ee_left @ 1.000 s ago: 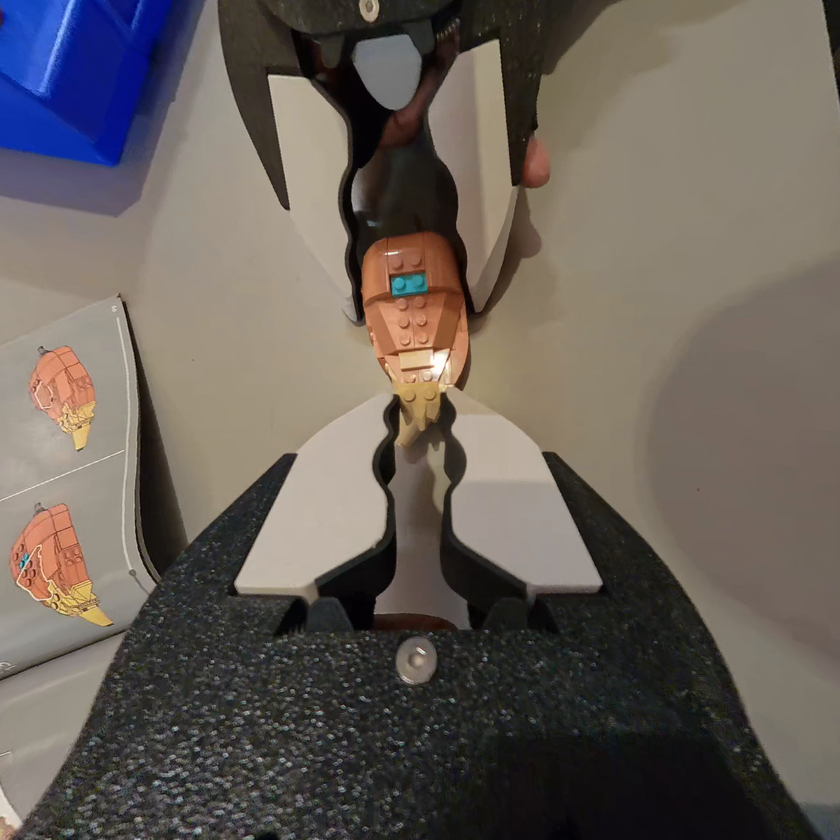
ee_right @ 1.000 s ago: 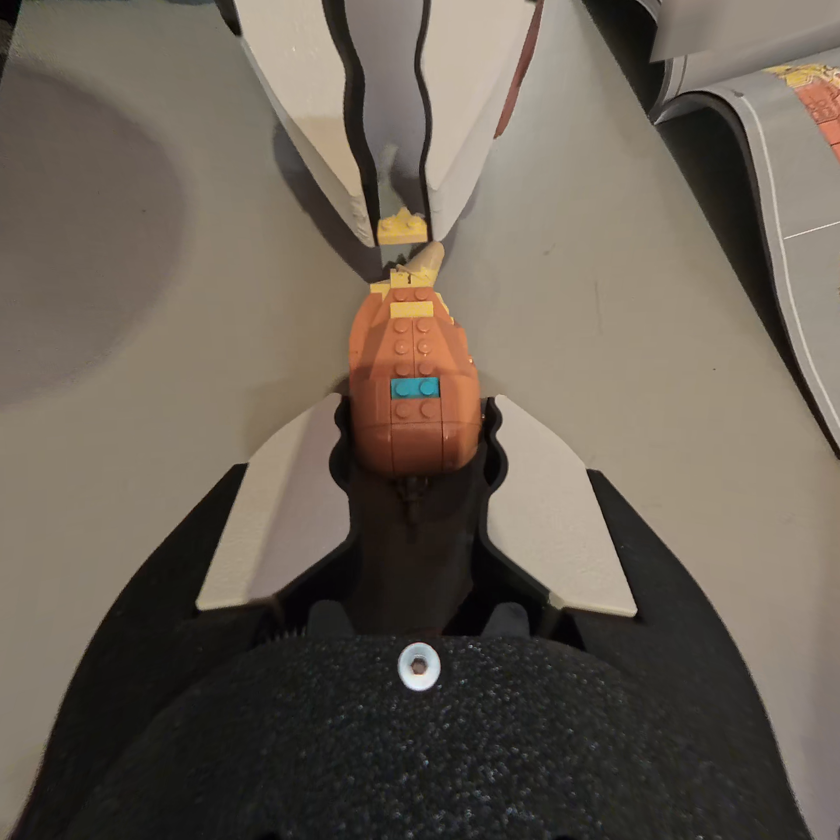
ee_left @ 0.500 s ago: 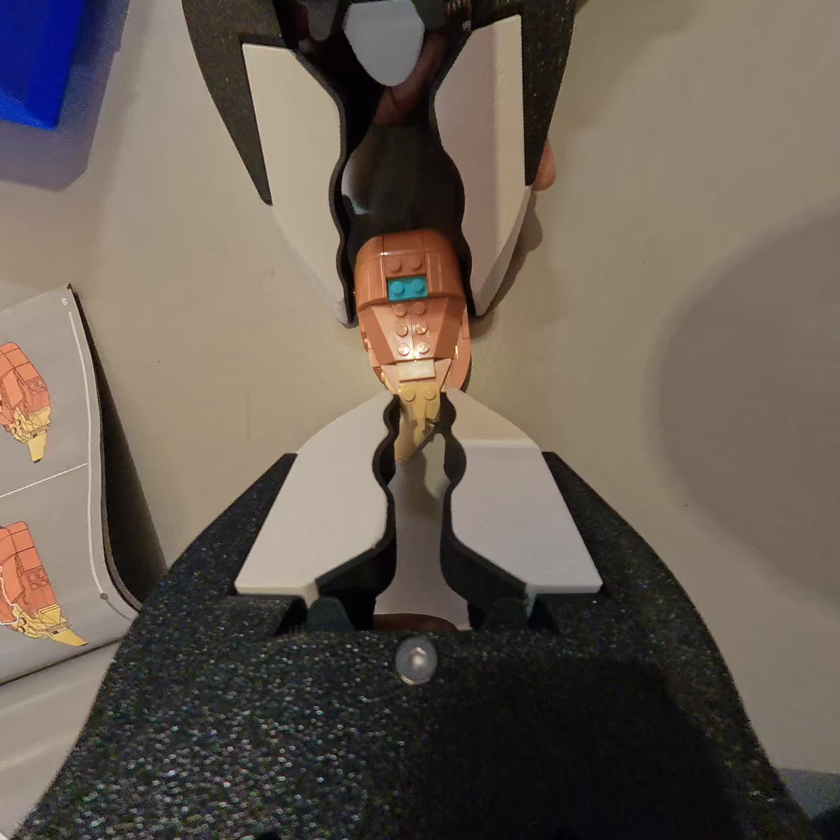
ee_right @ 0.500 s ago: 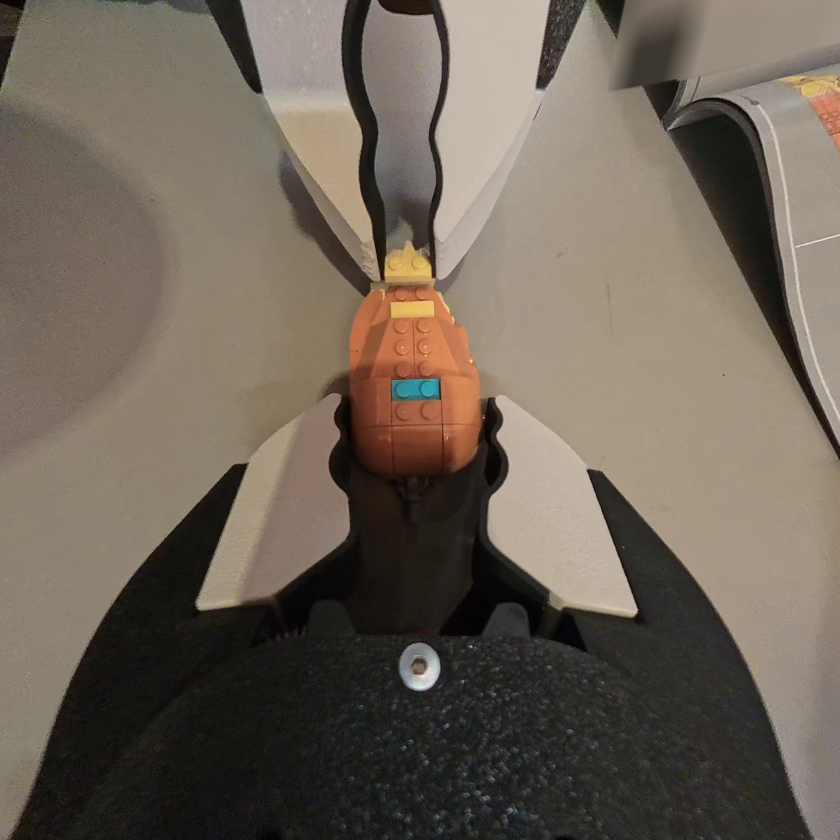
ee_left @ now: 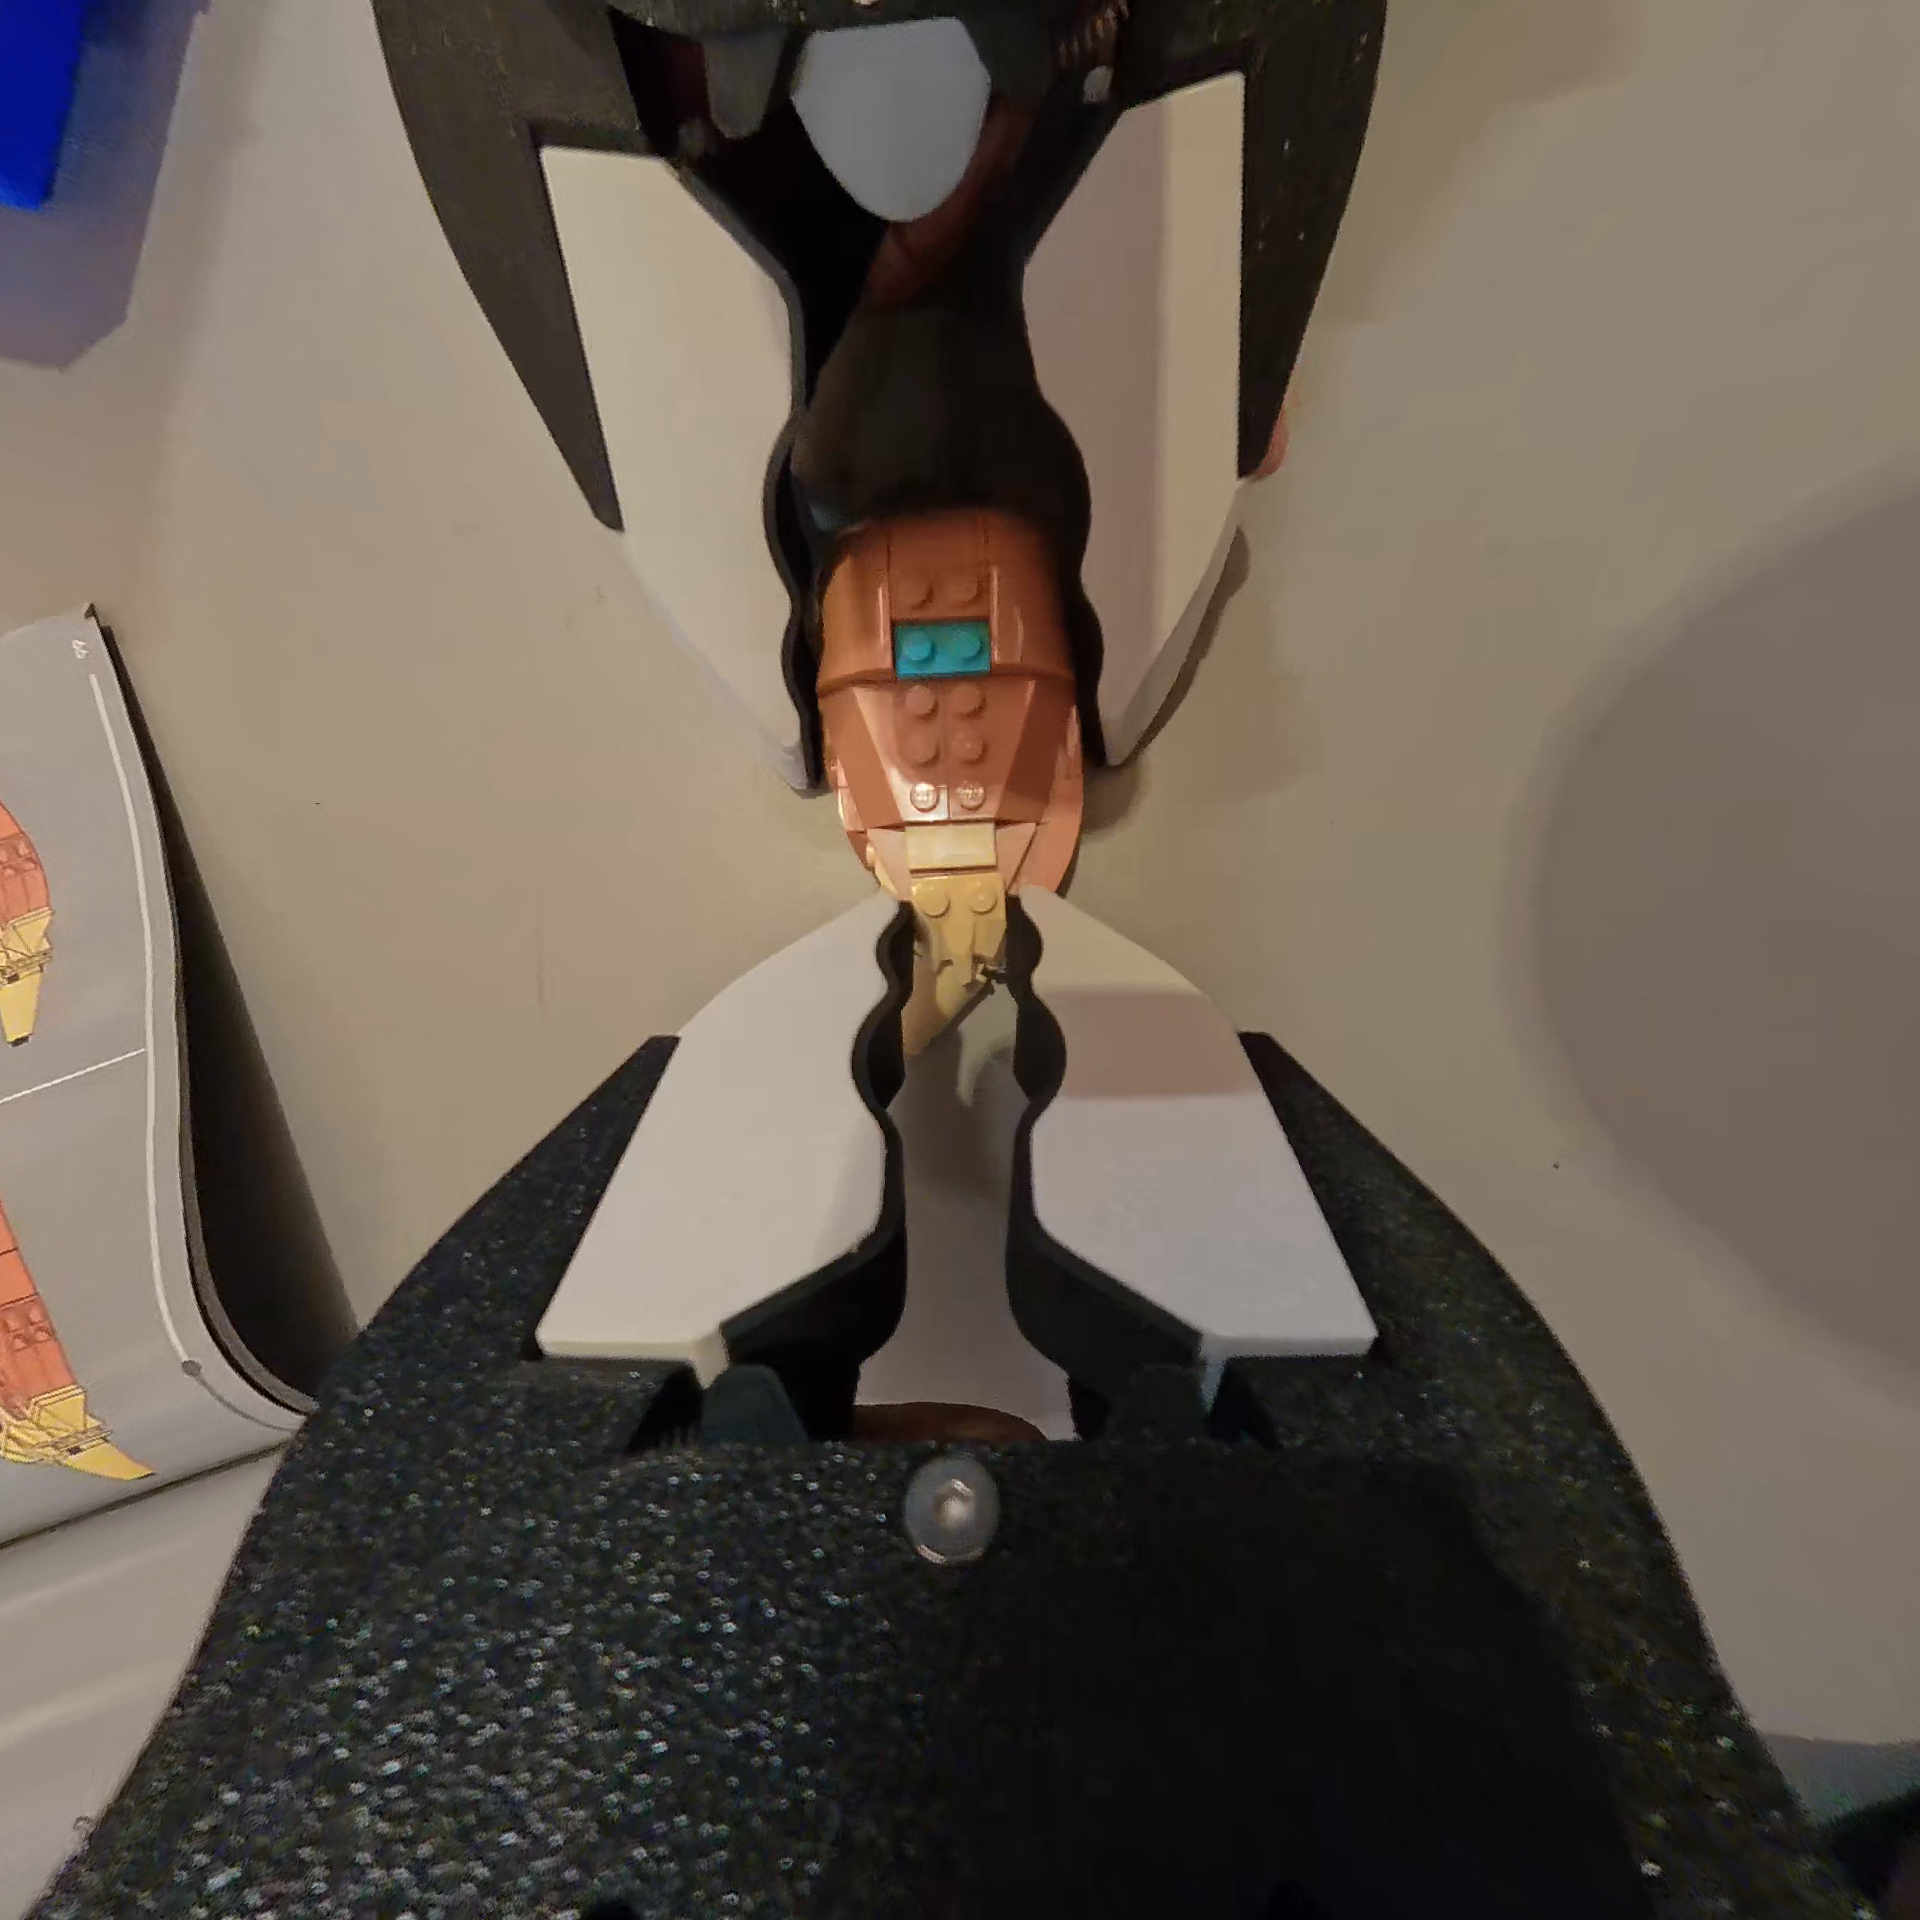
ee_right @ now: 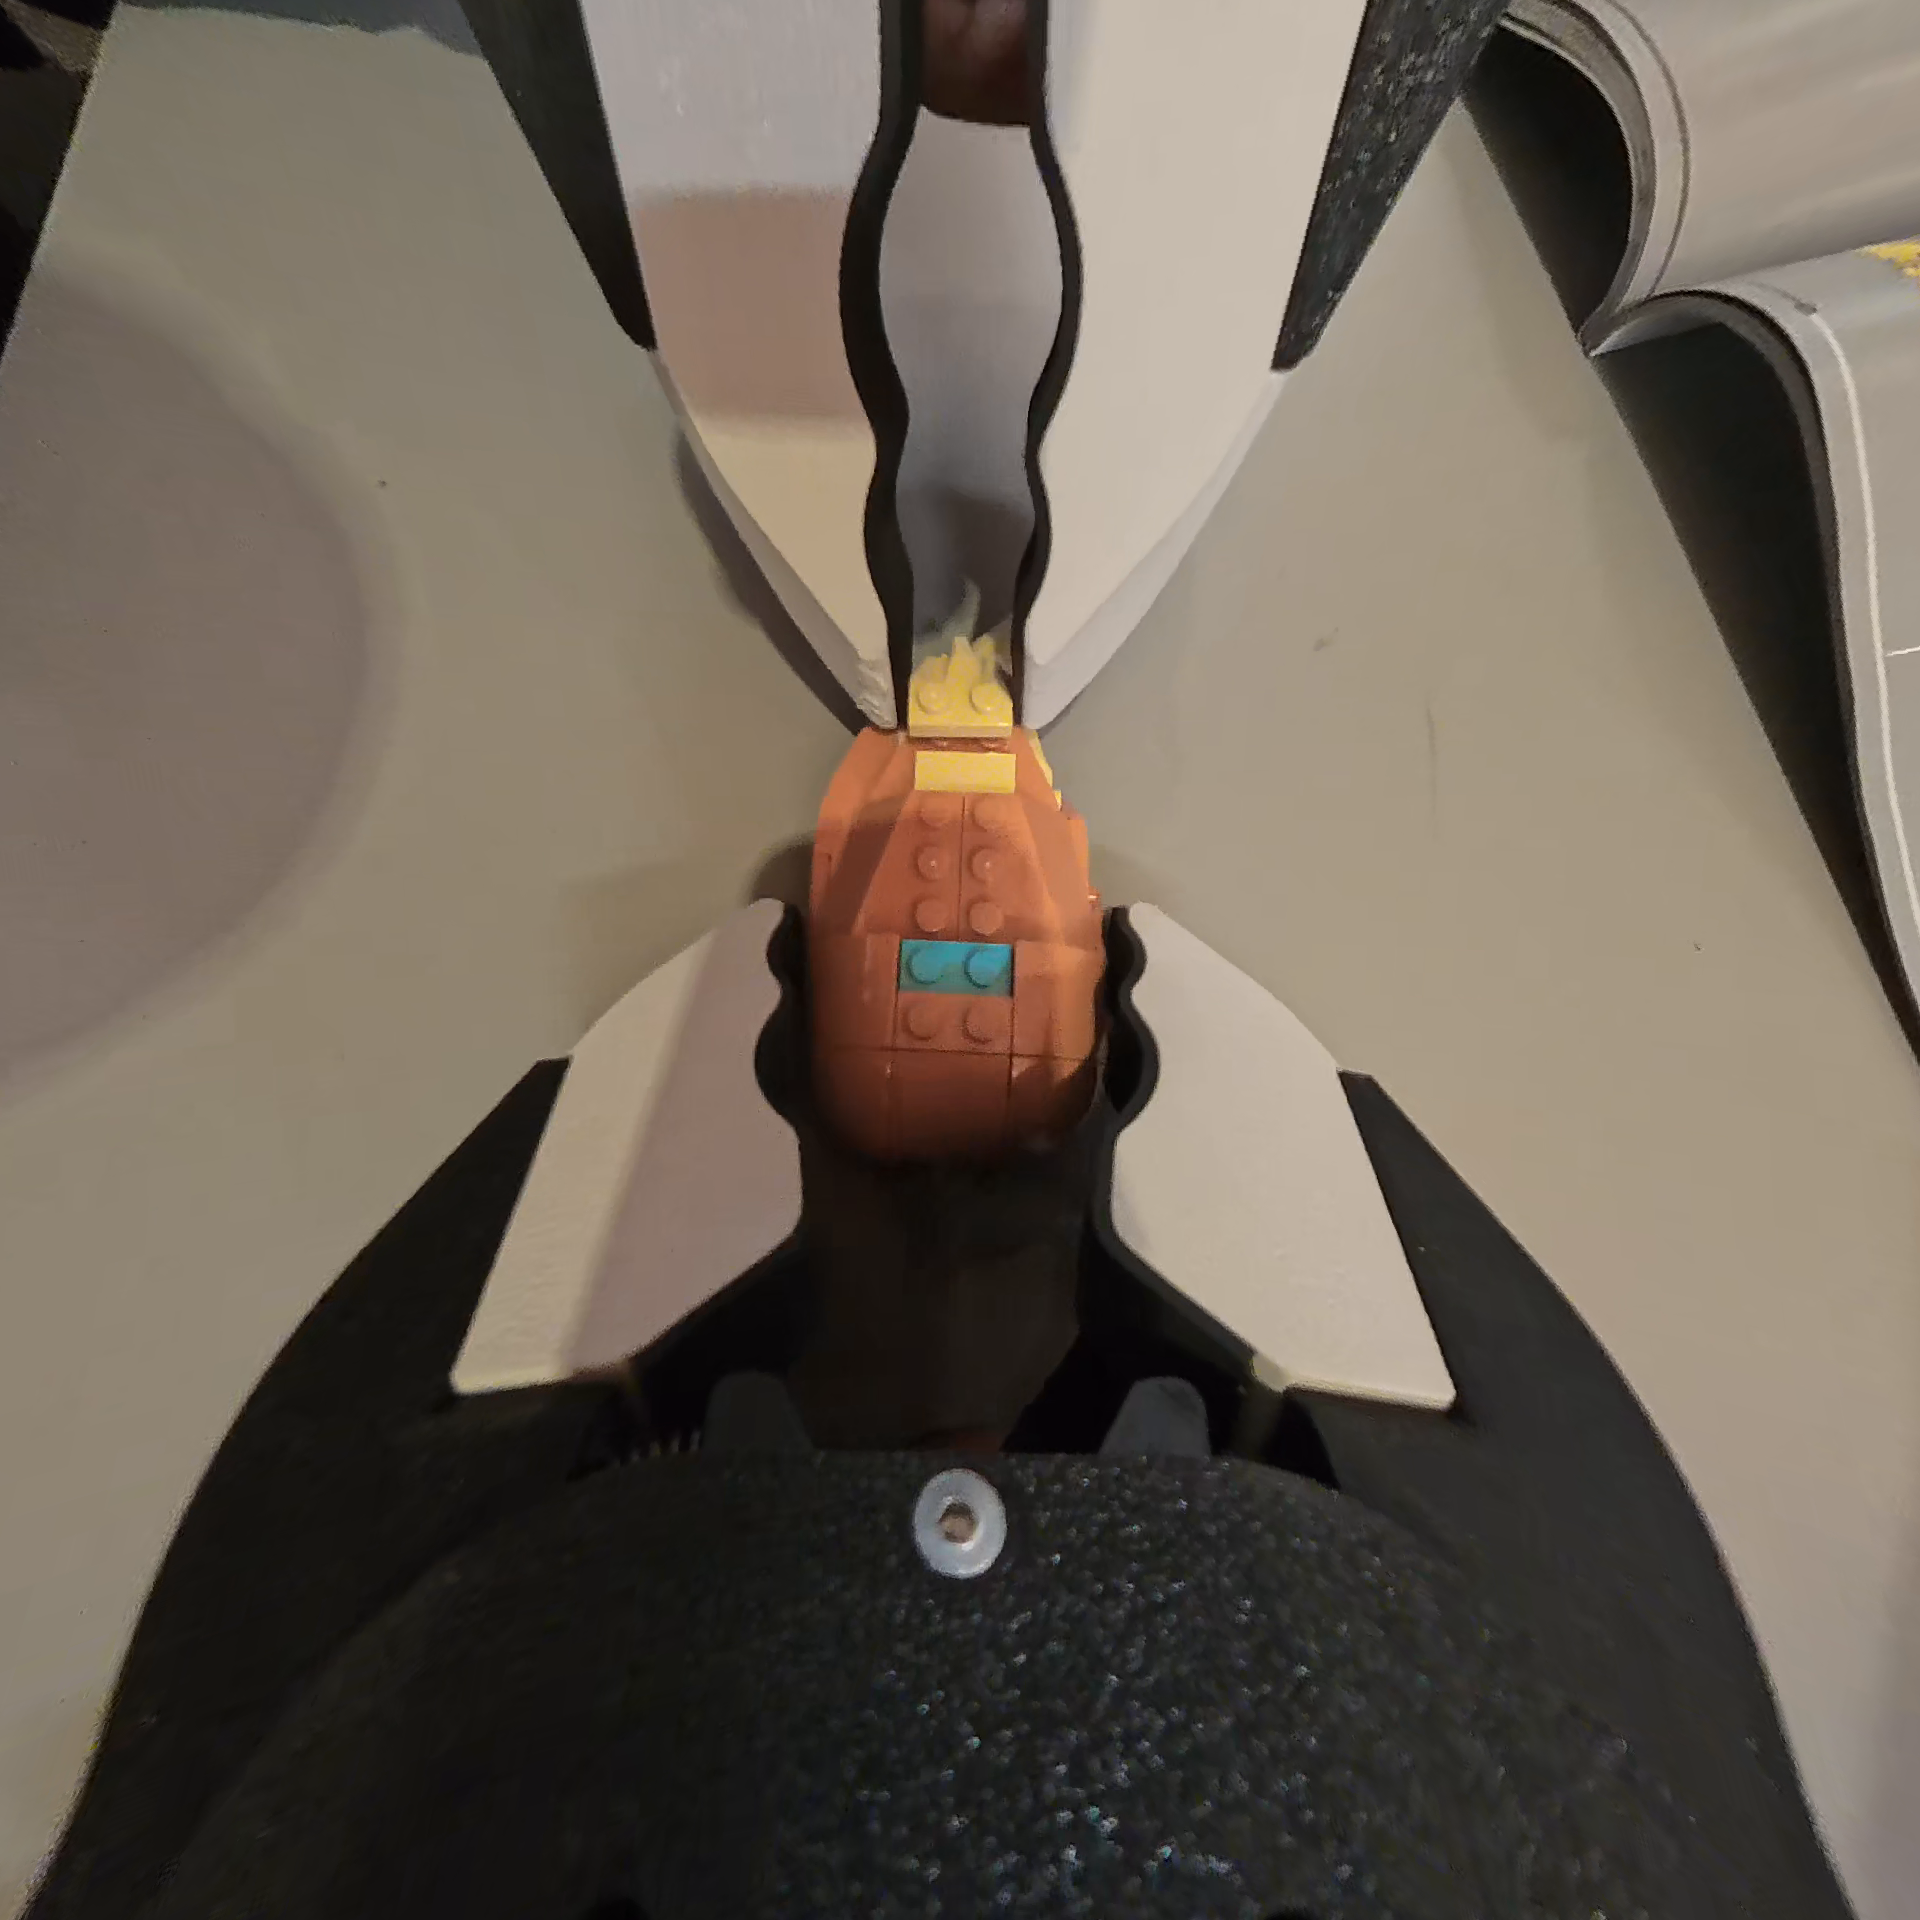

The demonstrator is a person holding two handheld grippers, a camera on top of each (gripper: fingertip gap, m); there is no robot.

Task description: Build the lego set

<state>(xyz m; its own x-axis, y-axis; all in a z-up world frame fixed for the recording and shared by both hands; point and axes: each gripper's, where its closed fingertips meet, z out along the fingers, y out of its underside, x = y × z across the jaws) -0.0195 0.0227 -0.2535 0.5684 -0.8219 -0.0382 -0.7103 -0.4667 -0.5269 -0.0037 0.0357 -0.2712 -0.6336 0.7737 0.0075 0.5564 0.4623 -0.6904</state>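
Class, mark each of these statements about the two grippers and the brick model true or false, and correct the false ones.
1. The right gripper clamps the rounded brown brick model. True.
2. A red two-stud plate sits on the model's top. False: the two-stud plate is teal.
3. The left gripper holds a small yellow plate at the model's narrow tip. True.
4. The open instruction booklet lies under the model. False: it lies off to the side on the grey table.

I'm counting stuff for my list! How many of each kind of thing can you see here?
Claws: 2, left claw and right claw
Brown lego models: 1
Small yellow lego pieces: 1
Instruction booklets: 1
Blue bins: 1
Total: 6
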